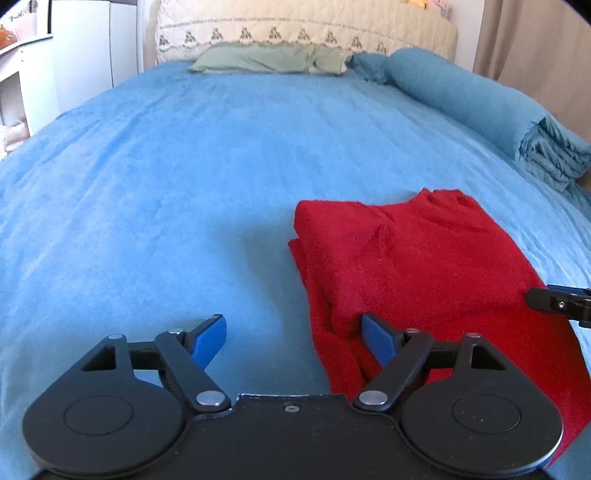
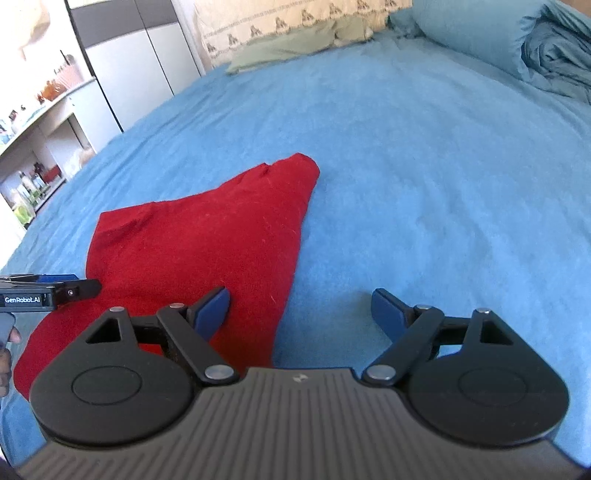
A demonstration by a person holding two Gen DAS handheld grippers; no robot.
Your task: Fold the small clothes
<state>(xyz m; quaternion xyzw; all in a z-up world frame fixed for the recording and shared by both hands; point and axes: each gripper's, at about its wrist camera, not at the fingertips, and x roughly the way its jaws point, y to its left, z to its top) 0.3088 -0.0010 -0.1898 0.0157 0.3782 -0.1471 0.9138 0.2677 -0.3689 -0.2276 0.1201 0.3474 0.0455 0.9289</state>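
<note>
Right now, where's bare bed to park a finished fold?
Widest free patch: blue bedspread left of the red garment, running up to the green pillow. Also open: right of the garment in the right wrist view. Crowded: far right edge, where the rolled blue blanket lies, and around the garment, flanked by both open grippers.

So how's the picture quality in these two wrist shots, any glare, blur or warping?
Left wrist view: strong fisheye bend, dark corners; the red garment is sharp, the headboard washed pale by daylight. Right wrist view: same curving; the shelves on the left are overexposed, and the blue bedspread is evenly lit with soft shadows.
</note>
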